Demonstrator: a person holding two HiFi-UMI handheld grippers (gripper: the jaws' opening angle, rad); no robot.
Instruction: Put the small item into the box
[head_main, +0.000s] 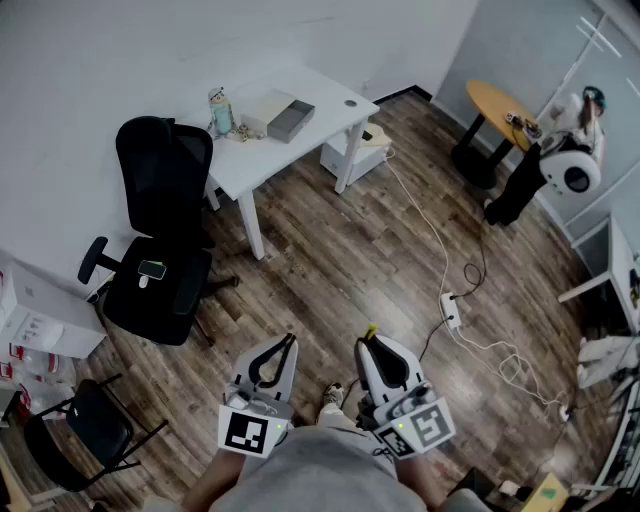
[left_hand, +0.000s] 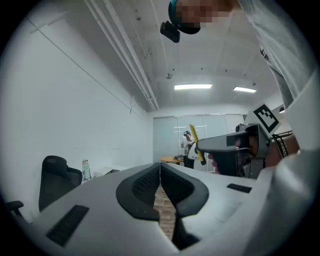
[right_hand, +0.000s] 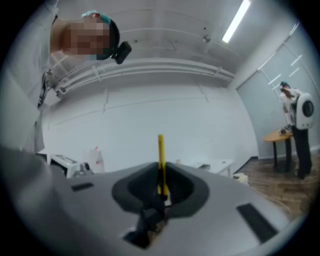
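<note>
A thin yellow stick-like item (head_main: 371, 329) pokes up from my right gripper (head_main: 369, 342), which is shut on it near my body, over the wooden floor. In the right gripper view the yellow item (right_hand: 160, 154) stands upright between the pads of that gripper (right_hand: 161, 175). My left gripper (head_main: 290, 341) is beside it, its fingertips together with nothing between them; its own view shows the left gripper (left_hand: 160, 169) with pads touching. The open box (head_main: 281, 116) lies on the white table (head_main: 300, 140) far ahead, next to a small bottle (head_main: 219, 110).
A black office chair (head_main: 160, 230) stands left of the table. A power strip (head_main: 451, 310) and its white cable lie on the floor to the right. A person (head_main: 555, 150) stands by a round wooden table (head_main: 498, 100). White boxes (head_main: 35, 310) and a folding chair (head_main: 95, 430) are at the left.
</note>
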